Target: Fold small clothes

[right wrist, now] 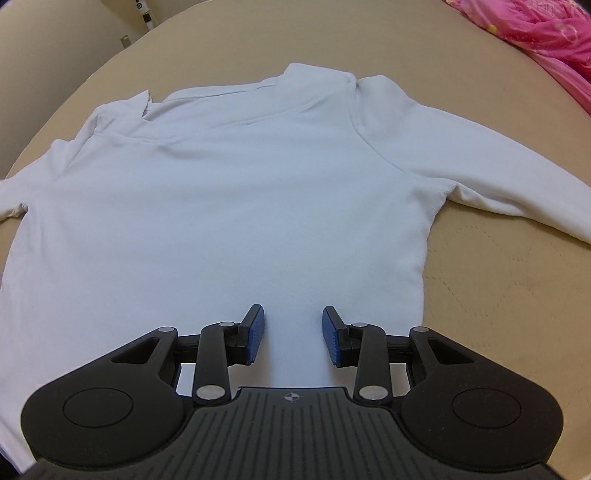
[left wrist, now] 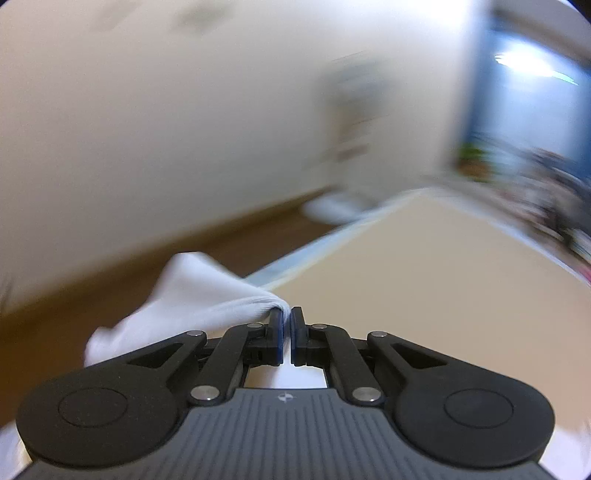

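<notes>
The pale white long-sleeved knit shirt (right wrist: 229, 206) lies spread flat on the beige quilted bed cover (right wrist: 491, 295), directly under and ahead of the right gripper (right wrist: 293, 332). Its long axis runs straight away from those tongs: the hem end is beneath the tool's body, the collar is at the far end, and one sleeve reaches out to either side. The right gripper's jaws stand partly apart with nothing between the blue pads (right wrist: 255, 338); only flat cloth shows in the gap, and whether the tips touch it cannot be told. The shirt's right side seam lies just to the right of the right-hand finger, and the right sleeve stretches well off to that side. Beyond it, at the far right, is a bright pink crumpled fabric (right wrist: 546, 33).

The left gripper (left wrist: 287, 338) is closed, its pads pinching a gathered fold of white cloth (left wrist: 192, 295) that bunches out to the left of the tips and sags below them. This view is blurred, so which part of the shirt it holds cannot be told.

By my judgement the coming move turns on the right tongs being squarely over the hem, aligned with the shirt's length, so a lower-edge pinch is the nearest grasp for that hand
</notes>
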Available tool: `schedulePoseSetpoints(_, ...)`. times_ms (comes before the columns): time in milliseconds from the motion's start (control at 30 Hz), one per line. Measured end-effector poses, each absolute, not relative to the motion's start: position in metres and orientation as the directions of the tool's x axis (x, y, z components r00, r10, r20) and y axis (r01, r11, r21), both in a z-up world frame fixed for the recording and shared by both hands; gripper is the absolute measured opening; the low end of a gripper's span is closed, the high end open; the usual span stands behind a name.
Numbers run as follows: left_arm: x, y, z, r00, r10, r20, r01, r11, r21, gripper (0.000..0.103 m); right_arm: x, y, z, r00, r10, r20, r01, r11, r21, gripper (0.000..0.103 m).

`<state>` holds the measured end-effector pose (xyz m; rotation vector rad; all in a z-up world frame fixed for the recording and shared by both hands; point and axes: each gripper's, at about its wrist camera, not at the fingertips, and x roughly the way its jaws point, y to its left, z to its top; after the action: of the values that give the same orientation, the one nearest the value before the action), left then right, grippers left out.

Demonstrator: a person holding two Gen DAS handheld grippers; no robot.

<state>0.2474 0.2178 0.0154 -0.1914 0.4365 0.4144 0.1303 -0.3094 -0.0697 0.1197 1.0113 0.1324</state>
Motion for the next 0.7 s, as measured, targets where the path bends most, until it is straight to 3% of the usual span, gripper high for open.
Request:
schedulePoseSetpoints(100, 0.223, 0.1, 0.03, 0.929, 0.017, -0.369, -0.052, 0.995, -0.083, 0.004, 0.129, -0.309, -0.071, 0.53, 0.166, -0.832, -0.051, 0.985, 0.164, 0.038)
schedulePoseSetpoints(167, 0.208, 0.032, 0.016, 0.83, -0.315, -0.46, 0.277, 0.949, -0.15, 0.026, 0.128, -0.309, -0.071, 0.531, 0.164, -0.831, -0.05, 0.985, 0.163, 0.038)
schedulePoseSetpoints(233, 0.188, -0.015, -0.004, 0.735, -0.423, -0.53, 0.432, 0.895, -0.115, 0.03, 0.127, -0.31, -0.071, 0.534, 0.163, -0.83, -0.048, 0.986, 0.163, 0.037)
schedulePoseSetpoints(333, 0.172, -0.025, -0.004, 0.717, -0.388, -0.58, 0.469, 0.883, -0.011, 0.03, 0.126, -0.314, -0.069, 0.539, 0.164, -0.826, -0.027, 0.984, 0.177, 0.035)
schedulePoseSetpoints(467, 0.183, 0.031, 0.025, 0.765, -0.181, -0.618, 0.277, 0.959, 0.061, 0.03, 0.124, -0.328, -0.054, 0.616, 0.185, -0.766, 0.033, 0.965, 0.26, 0.037)
schedulePoseSetpoints(600, 0.182, 0.087, 0.039, 0.781, -0.041, -0.623, 0.084, 0.996, 0.04, 0.031, 0.132, -0.336, -0.037, 0.728, 0.227, -0.646, 0.033, 0.93, 0.365, 0.037)
schedulePoseSetpoints(700, 0.182, 0.114, 0.017, 0.782, 0.021, -0.623, -0.035, 0.999, -0.011, 0.031, 0.148, -0.32, -0.033, 0.771, 0.254, -0.584, -0.025, 0.928, 0.371, 0.037)
